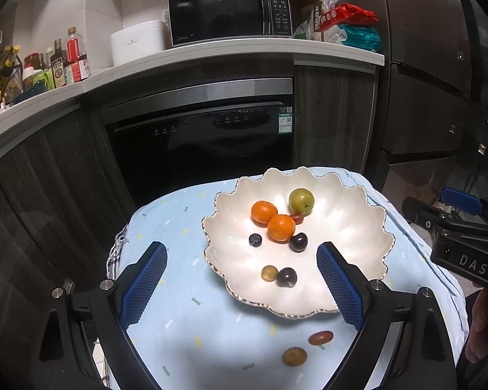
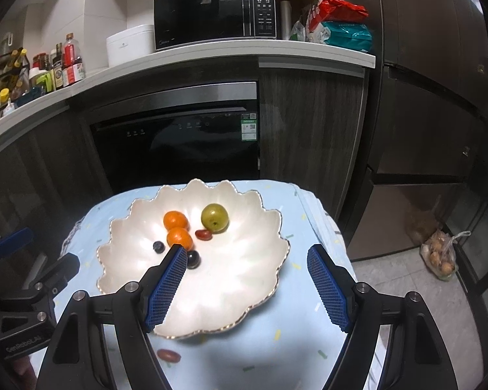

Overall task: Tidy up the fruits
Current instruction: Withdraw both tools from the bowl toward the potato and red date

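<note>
Nearest your left gripper [image 1: 240, 266], two fruits are still lying on the pale blue patterned cloth [image 1: 179, 292]: a round tan speckled fruit [image 1: 294, 356] and, just beyond it, an oblong reddish-brown date [image 1: 320, 337]. You are holding both claws spread wide with nothing between the pads; the right gripper [image 2: 245, 265] is hovering over the near half of the white scalloped gold-rimmed dish [image 1: 351, 227]. Most of the sorting looks done: two orange mandarins [image 1: 273, 219], a green round fruit [image 1: 301, 200], a blueberry [image 1: 255, 240], two dark grapes [image 1: 292, 258], a small amber fruit [image 1: 269, 273] and a second date are sitting in the dish. I judge only the two on the cloth are remaining. Readable writing: "DAS" on the right gripper's body in the left view, "GenRobot.AI" on the left one's in the right view, and what looks like "Midea" on the black microwave [image 1: 227, 13].
</note>
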